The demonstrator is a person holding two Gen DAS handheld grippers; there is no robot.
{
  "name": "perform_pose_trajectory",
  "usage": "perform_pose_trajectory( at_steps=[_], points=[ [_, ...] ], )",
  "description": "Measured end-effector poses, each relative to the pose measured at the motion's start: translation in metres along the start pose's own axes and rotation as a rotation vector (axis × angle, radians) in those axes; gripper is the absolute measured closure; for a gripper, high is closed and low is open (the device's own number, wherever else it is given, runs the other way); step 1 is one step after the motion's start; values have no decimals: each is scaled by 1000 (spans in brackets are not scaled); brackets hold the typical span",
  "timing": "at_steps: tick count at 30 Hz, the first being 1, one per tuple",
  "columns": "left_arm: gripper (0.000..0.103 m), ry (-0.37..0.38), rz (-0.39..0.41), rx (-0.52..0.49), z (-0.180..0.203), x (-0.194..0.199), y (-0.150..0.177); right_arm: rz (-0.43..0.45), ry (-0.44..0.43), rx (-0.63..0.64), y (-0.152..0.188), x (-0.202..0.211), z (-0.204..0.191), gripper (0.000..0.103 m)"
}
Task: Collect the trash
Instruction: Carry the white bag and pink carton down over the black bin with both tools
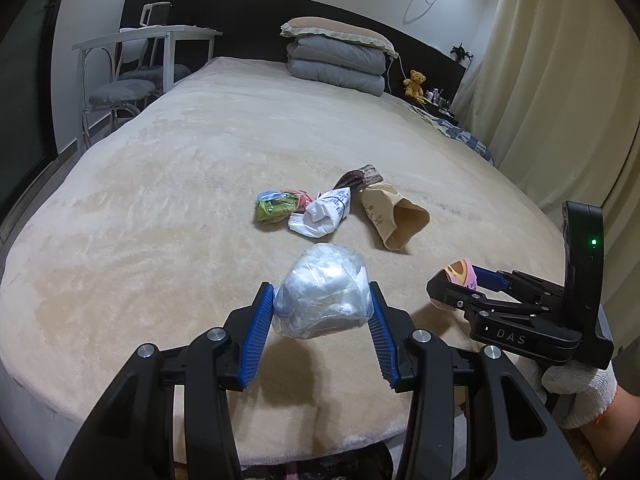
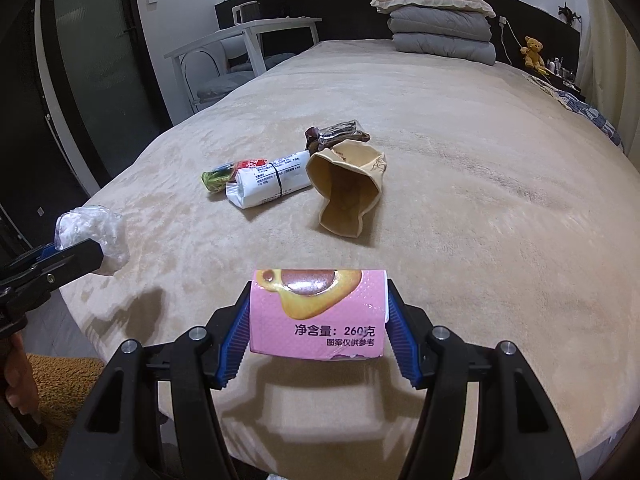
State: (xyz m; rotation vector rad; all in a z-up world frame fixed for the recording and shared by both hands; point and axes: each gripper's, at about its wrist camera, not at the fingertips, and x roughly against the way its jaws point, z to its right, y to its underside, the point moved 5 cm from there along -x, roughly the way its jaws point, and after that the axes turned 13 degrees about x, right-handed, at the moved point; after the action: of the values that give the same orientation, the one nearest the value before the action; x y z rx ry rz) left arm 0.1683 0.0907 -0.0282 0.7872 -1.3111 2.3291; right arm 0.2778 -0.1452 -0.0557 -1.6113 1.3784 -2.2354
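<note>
My left gripper is shut on a crumpled clear plastic bag, held above the near end of the beige bed. My right gripper is shut on a pink snack box, also above the bed's near edge. In the left wrist view the right gripper shows at the right with the pink box at its tip. The left gripper with its plastic bag shows at the left of the right wrist view. Mid-bed lie a green wrapper, a white packet, a dark wrapper and a tan paper bag.
Folded grey quilts and a pillow sit at the head of the bed. A white desk with chairs stands left of it, a teddy bear and a curtain to the right. A gloved hand holds the right gripper.
</note>
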Motion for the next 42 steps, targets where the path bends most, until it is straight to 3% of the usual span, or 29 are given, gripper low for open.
perform_pose_trajectory(
  at_steps=[15,25,33,42],
  points=[
    [58,47,-23,11,14,24,55,48,-8,-11,53,60,-18,42],
    [58,66,-54,28,20,37,91,23,-37,-12,90,77,-38,42],
    [58,59,-129,40,22,35,122,-26,-72,-6,117,79,-48,42],
    [58,61,-267,86,19,19,154,-147,-146,-29,146,57,-60,42]
  ],
)
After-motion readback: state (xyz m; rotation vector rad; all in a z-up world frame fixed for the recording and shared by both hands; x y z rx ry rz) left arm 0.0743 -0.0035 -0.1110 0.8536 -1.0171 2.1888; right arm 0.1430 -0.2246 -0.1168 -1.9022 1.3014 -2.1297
